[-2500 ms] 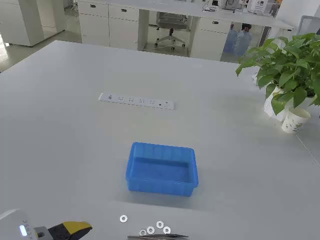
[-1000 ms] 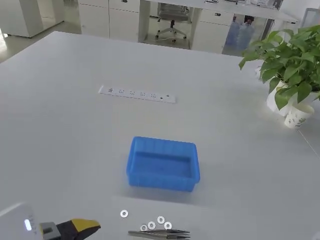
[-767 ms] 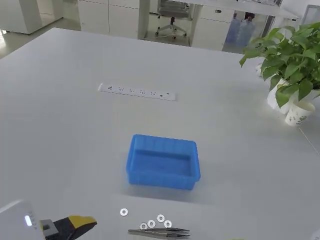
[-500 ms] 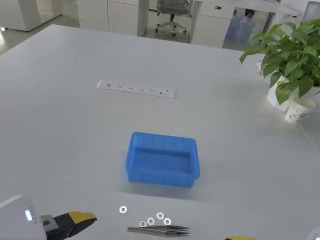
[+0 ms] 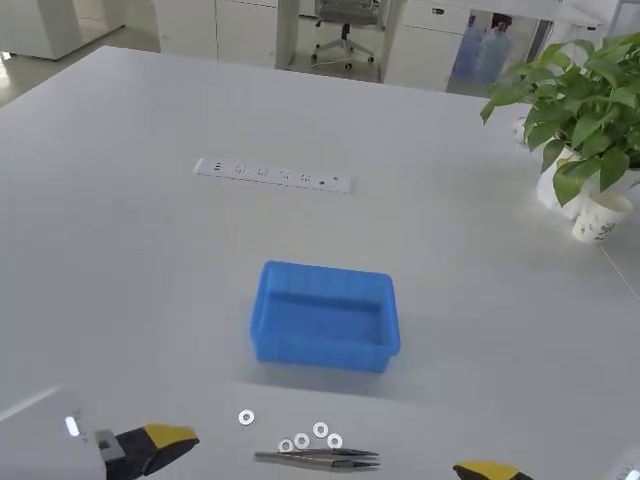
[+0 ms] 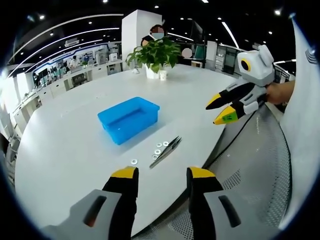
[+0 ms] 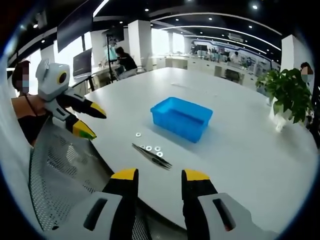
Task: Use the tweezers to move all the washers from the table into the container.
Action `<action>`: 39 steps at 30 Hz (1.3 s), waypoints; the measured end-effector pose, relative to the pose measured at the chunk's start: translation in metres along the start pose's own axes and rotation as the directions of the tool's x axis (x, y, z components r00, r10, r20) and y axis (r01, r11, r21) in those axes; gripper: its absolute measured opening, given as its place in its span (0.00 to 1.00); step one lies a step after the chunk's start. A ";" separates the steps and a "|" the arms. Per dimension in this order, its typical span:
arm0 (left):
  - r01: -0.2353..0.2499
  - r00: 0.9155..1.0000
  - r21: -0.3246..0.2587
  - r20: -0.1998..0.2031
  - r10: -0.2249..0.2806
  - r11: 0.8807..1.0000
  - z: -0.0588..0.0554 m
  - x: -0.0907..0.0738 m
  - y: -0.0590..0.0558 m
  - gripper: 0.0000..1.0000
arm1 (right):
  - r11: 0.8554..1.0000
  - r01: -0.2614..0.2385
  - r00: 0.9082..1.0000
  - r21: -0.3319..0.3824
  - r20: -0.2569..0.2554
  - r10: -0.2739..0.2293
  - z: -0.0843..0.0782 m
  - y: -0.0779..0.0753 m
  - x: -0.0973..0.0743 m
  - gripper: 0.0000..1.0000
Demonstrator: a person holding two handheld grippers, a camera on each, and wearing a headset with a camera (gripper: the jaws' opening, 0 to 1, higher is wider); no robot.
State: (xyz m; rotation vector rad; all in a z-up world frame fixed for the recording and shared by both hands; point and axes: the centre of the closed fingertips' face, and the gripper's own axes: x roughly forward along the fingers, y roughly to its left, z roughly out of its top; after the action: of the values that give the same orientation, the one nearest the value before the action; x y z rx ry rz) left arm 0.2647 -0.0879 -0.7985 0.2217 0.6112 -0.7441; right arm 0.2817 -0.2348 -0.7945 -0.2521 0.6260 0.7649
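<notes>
Head view: the blue container (image 5: 325, 315) sits mid-table. At its 6 o'clock lie five washers (image 5: 301, 440), with the tweezers (image 5: 318, 457) just beside them. The left gripper (image 6: 162, 172) at 8 o'clock and the right gripper (image 7: 160, 174) at 5 o'clock both stand wide, gripping nothing.

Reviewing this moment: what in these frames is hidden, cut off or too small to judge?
- Head view: the left gripper and right gripper are cut off by the bottom edge, so their jaw gaps are unreadable there.
- Head view: the container hides part of its own floor behind its near wall.
- Left gripper view: the washers are too small to count reliably.
- Head view: whether the tweezers cover another washer is unclear.
</notes>
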 end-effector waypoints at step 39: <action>0.074 0.980 0.082 -0.193 -0.057 0.994 -0.035 0.088 0.012 0.37 | 0.690 -0.402 0.910 -0.602 -0.347 0.227 -0.026 0.020 0.116 0.22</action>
State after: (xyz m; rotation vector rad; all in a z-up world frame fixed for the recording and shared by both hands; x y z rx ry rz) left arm 0.3080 -0.1148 -0.8790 0.3594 0.7705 -0.8207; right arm 0.3198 -0.1660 -0.8859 -0.9356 0.6171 1.3053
